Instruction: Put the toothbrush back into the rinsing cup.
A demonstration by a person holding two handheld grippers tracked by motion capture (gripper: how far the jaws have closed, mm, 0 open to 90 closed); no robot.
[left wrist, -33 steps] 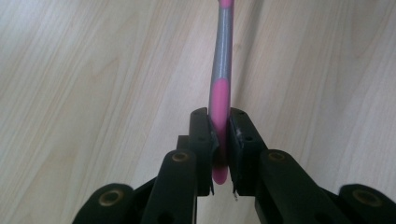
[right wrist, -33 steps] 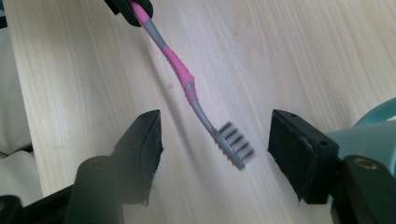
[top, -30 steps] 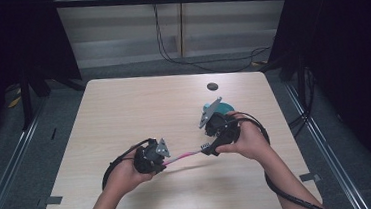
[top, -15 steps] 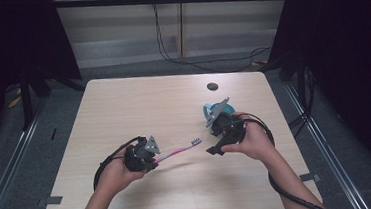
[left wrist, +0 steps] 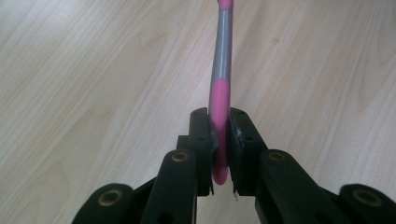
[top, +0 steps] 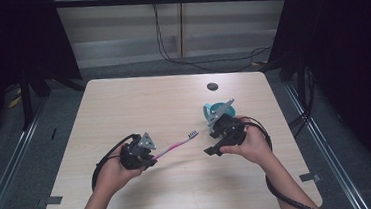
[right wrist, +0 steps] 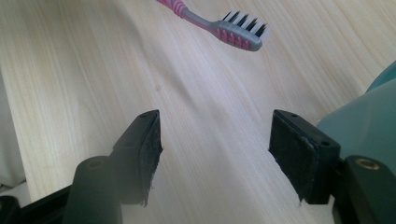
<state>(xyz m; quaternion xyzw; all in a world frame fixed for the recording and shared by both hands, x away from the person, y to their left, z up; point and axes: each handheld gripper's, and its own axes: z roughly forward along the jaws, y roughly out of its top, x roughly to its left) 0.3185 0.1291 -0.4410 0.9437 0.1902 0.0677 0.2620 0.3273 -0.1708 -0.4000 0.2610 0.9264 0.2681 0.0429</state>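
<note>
A pink and grey toothbrush (top: pixel 176 144) is held above the table by its handle end, its bristle head pointing right. My left gripper (top: pixel 150 159) is shut on it; the left gripper view shows the pink handle (left wrist: pixel 220 116) clamped between the two jaws. My right gripper (top: pixel 212 151) is open and holds nothing, a short way right of the brush head. In the right gripper view the brush head (right wrist: pixel 243 32) hangs beyond the spread fingers (right wrist: pixel 301 156). A teal cup (top: pixel 215 110) stands just behind the right gripper, and its wall (right wrist: pixel 359 121) lies beside the right-hand jaw.
The light wooden table (top: pixel 138 103) has a small dark round hole (top: pixel 212 86) near its far edge. Cables trail from both grippers across the near part of the table. Dark curtains and metal rails flank the table on both sides.
The left gripper, carrying the toothbrush, has drawn left and away from the right gripper. The right gripper has let go of the brush, opened, and stayed near the teal cup.
</note>
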